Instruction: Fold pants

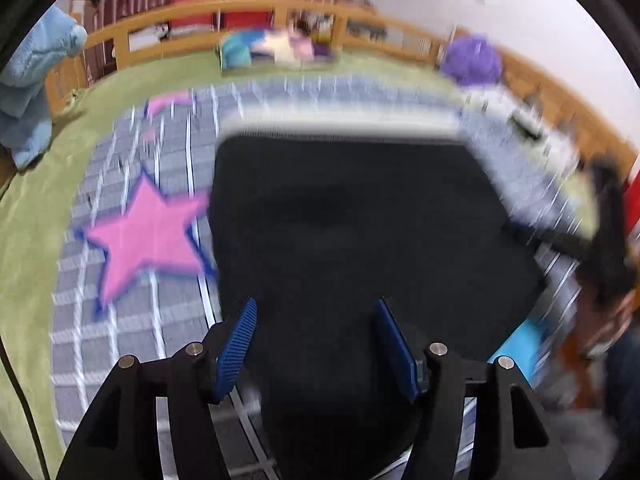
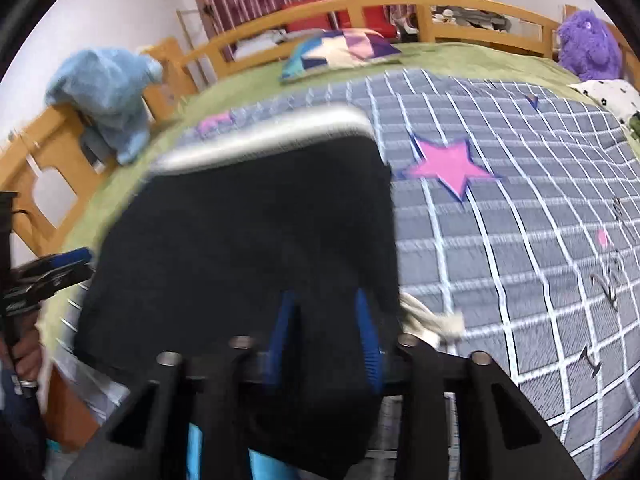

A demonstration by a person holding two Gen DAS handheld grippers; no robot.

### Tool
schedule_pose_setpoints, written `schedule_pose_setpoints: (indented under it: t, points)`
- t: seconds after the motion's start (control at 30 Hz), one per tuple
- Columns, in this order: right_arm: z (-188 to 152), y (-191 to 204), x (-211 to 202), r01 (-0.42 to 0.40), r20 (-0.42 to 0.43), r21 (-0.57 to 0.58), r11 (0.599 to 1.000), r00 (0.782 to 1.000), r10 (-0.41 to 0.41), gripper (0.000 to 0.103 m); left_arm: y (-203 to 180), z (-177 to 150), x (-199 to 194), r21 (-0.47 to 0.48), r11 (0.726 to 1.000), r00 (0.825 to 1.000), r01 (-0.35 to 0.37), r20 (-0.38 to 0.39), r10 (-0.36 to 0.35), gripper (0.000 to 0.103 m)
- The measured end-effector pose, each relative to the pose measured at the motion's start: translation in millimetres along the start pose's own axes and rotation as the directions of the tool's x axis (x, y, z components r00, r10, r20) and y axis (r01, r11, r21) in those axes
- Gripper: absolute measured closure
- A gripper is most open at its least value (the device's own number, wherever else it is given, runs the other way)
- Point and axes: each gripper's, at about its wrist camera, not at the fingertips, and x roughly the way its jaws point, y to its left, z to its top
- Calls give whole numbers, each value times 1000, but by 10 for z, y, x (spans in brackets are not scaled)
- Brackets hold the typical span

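Checked quilt on the bed, dark pants spread over it.
Your left gripper [image 1: 316, 344] stands wide, nothing pinched, the pants [image 1: 360, 232] lying ahead of and beneath it. Your right gripper [image 2: 326, 336] is narrower; fabric sits between its fingers, grip unclear. One fold looks laid, with more folding left.

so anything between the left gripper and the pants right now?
Nothing visible. The left gripper is open, with the black pants lying directly past its blue fingers on the checked quilt. The pillow and purple plush sit far off by the bed rail.
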Motion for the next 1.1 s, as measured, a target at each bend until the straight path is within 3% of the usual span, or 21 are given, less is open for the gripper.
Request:
schedule_pose_setpoints:
  t: [0.07, 0.13, 0.2, 0.27, 0.3, 0.33, 0.53, 0.6, 0.63, 0.7, 0.73, 0.93, 1.0, 1.1]
  points:
    - [-19, 25, -35, 6, 2, -9, 1000, 1000, -6, 71, -36, -126, 74, 14, 999, 999, -34, 22, 34, 43]
    - [37, 86, -65, 29, -34, -42, 999, 999, -30, 72, -28, -102, 2, 31, 999, 1000, -23, 21, 22, 43]
    - [84, 164, -134, 41, -57, -121, 992, 997, -48, 72, 92, 28, -98, -18, 999, 999, 47, 19, -46, 43]
    - [192, 194, -247, 43, 0, -167, 985, 999, -44, 67, 172, 163, -180, -49, 995, 994, 89, 64, -86, 43]
    - [273, 195, -268, 39, 36, -161, 986, 999, -34, 57, 199, 273, -201, -54, 995, 993, 86, 89, -81, 43]
    - [353, 175, -271, 29, 58, -149, 988, 998, -20, 54, 203, 407, -202, -58, 996, 992, 73, 109, -67, 43]
    - [970, 301, 57, -41, 148, -133, 990, 987, 60, 54, 148, 1113, 90, -55, 998, 982, 35, 186, -25, 37]
    - [1066, 321, 344, -27, 114, -149, 988, 993, 45, 55, 169, 1222, 428, -63, 997, 988, -39, 148, 48, 37]
    - [1084, 286, 649, 20, 50, -166, 986, 999, -12, 56, 213, 1241, 635, -86, 994, 991, -66, 111, 76, 38]
    - [1060, 261, 972, 90, -17, -180, 980, 995, -95, 57, 312, 1238, 961, -117, 992, 998, -56, 32, 60, 32]
    - [1094, 232, 967, 70, -8, -169, 983, 997, -72, 57, 320, 1238, 953, -114, 993, 998, -41, 45, 46, 32]
    - [1031, 281, 643, 78, 13, -194, 978, 997, -77, 57, 323, 1092, 536, -119, 992, 999, 38, 37, -34, 31]
    - [874, 252, 405, 5, 17, -171, 985, 1000, -2, 57, 256, 797, 338, -76, 994, 997, 73, 16, -72, 30]
    - [560, 147, 99, -76, -12, -130, 989, 997, 75, 57, 161, 345, 85, -31, 999, 999, 13, 31, -12, 30]
